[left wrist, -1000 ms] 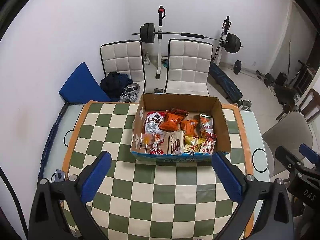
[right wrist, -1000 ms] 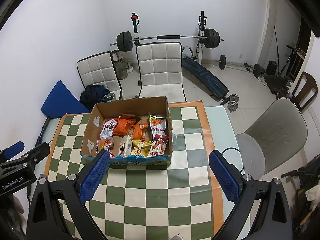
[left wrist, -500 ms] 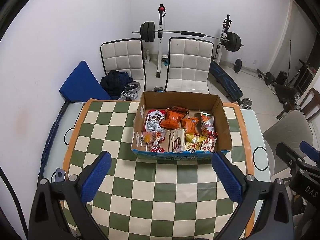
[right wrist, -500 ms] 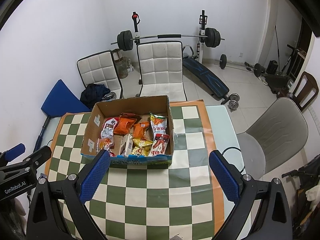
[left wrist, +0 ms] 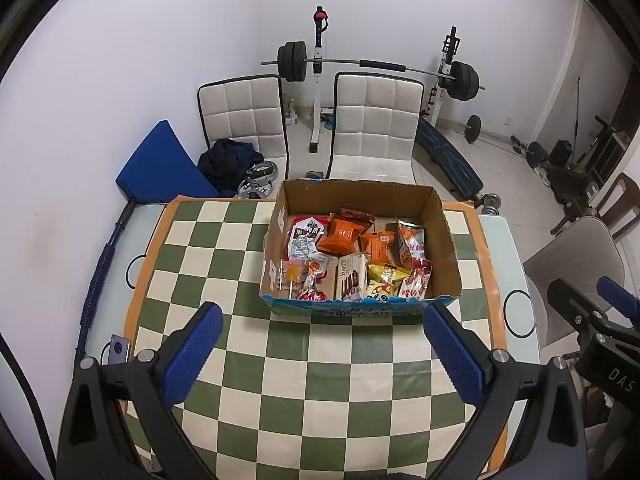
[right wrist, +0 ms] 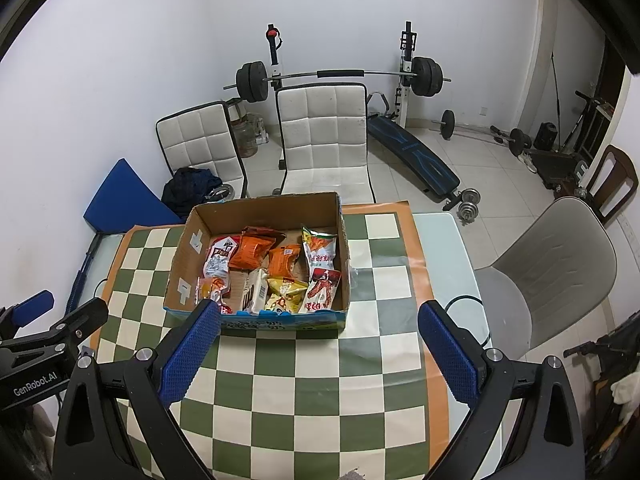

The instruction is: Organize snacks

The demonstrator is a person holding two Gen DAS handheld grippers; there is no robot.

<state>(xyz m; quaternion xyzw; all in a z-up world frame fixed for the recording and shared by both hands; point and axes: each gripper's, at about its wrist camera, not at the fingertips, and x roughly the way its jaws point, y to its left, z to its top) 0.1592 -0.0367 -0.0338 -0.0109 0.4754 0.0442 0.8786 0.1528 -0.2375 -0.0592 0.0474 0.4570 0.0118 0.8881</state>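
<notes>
An open cardboard box (left wrist: 448,236) (right wrist: 188,248) stands on the green-and-cream checked table (left wrist: 280,368) (right wrist: 304,376). Inside lie several snack packets: orange packs (left wrist: 342,234) (right wrist: 254,250), a Franzzi biscuit pack (left wrist: 351,278), a yellow pack (right wrist: 286,286), red packs (left wrist: 416,280) (right wrist: 322,290). My left gripper (left wrist: 320,348) hangs open above the table in front of the box, holding nothing. My right gripper (right wrist: 318,350) is open and empty too, in front of the box's right half. Each gripper shows at the edge of the other's view.
Two white padded chairs (left wrist: 372,128) (left wrist: 244,118) stand behind the table, a grey chair (right wrist: 556,264) at its right. A barbell rack (left wrist: 376,66) and bench (left wrist: 444,152) fill the back. A phone (left wrist: 118,350) lies at the table's left edge.
Both grippers have drifted slightly, so the box sits a little lower and nearer in both views. Both stay open and nothing was grasped.
</notes>
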